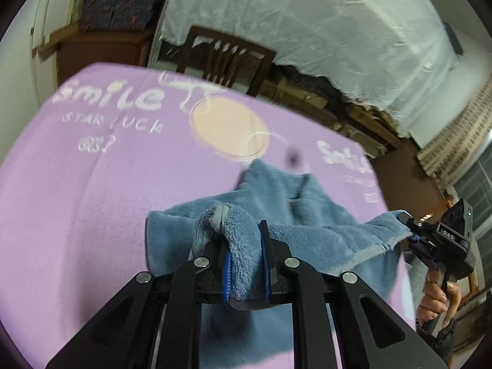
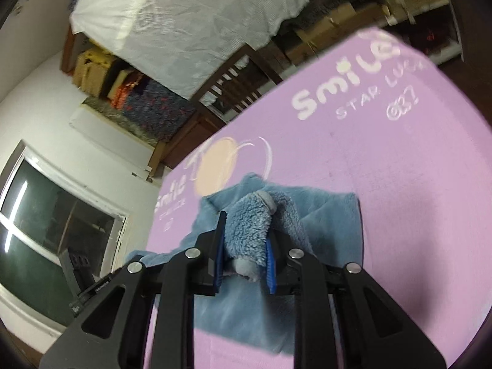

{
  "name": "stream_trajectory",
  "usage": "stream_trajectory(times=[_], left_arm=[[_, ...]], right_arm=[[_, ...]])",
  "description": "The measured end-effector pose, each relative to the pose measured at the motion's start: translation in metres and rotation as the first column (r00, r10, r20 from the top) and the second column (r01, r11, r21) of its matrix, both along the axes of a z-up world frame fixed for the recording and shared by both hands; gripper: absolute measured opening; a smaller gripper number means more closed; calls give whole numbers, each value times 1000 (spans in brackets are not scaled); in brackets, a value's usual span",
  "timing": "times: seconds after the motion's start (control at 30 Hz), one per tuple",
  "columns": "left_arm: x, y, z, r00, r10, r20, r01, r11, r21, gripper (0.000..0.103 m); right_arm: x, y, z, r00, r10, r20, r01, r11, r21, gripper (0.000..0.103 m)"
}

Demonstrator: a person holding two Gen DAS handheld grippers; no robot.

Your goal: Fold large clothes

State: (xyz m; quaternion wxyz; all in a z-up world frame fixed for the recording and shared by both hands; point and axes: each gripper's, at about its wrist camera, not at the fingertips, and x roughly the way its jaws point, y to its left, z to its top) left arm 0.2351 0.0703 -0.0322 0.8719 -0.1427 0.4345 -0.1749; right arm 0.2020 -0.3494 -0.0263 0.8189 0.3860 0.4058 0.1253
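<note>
A fluffy blue garment (image 1: 295, 212) is held up above a purple printed sheet (image 1: 92, 184) by both grippers. My left gripper (image 1: 244, 246) is shut on a bunched fold of the fleece, which fills the gap between its blue pads. In the left wrist view the other gripper (image 1: 409, 233) pinches the garment's far edge at the right, with a hand (image 1: 436, 301) on its handle. My right gripper (image 2: 246, 240) is shut on another bunched corner of the blue garment (image 2: 326, 212). The cloth sags between the two grips down onto the purple sheet (image 2: 399, 184).
A dark wooden chair (image 1: 227, 58) stands past the far edge of the purple sheet. Behind it is a large mass under white plastic covering (image 1: 307, 21), with cardboard boxes (image 2: 335, 21) stacked below. A window (image 2: 52, 230) is at the left of the right wrist view.
</note>
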Motion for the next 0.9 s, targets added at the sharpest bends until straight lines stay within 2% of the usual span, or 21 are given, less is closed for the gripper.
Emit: stream_trajectory(times=[0.13,0.2,0.33,0.37,0.43,0.47,0.5,0.53,0.6,0.63,0.7,0.8,0.9], left_arm=[[21,-2,-40,999,15,-50,-14,1000,24,16],[23,-2,-48,999,13,-35,-12,1000,21,17],[22,1,-46,999,7,-34,-7,1000,17,18],[21,1,-43,999,3,-40,-3,1000,12,19],[15,5,-33,999,-5,-44,4,1000,-19,28],[10,8,-27,999,-14,-38,12,999,-41,34],[3,10,-20,999,-26,-30,24,998,-56,50],[-6,12,-10,999,-32,-9,31,998,-56,67],[-22,16,6,999,2,51,-2,1000,5,85],[-31,18,14,996,7,91,-10,999,32,86],[-40,24,20,993,4,121,-11,999,53,87],[-36,22,12,994,28,107,-40,993,115,87],[-19,16,-1,997,38,72,-49,988,147,87]], right_arm=[[22,-2,-48,997,-14,-79,16,1000,26,20],[26,-1,-65,995,-14,-95,16,1000,25,19],[29,0,-67,995,-12,-95,16,999,34,20],[30,2,-62,996,2,-93,1,1000,27,24],[26,4,-50,997,18,-70,-16,999,33,37],[21,2,-40,999,26,-41,-24,999,43,49],[15,0,-29,999,32,-8,-31,999,36,58],[6,0,-15,999,38,32,-38,999,5,60],[-6,-1,2,997,51,65,-48,998,-44,62],[-14,0,8,996,57,71,-51,996,-74,62],[-21,-1,13,995,62,72,-55,993,-102,62],[-28,0,8,997,58,47,-48,980,-194,62],[-21,1,-1,999,48,26,-41,973,-226,62]])
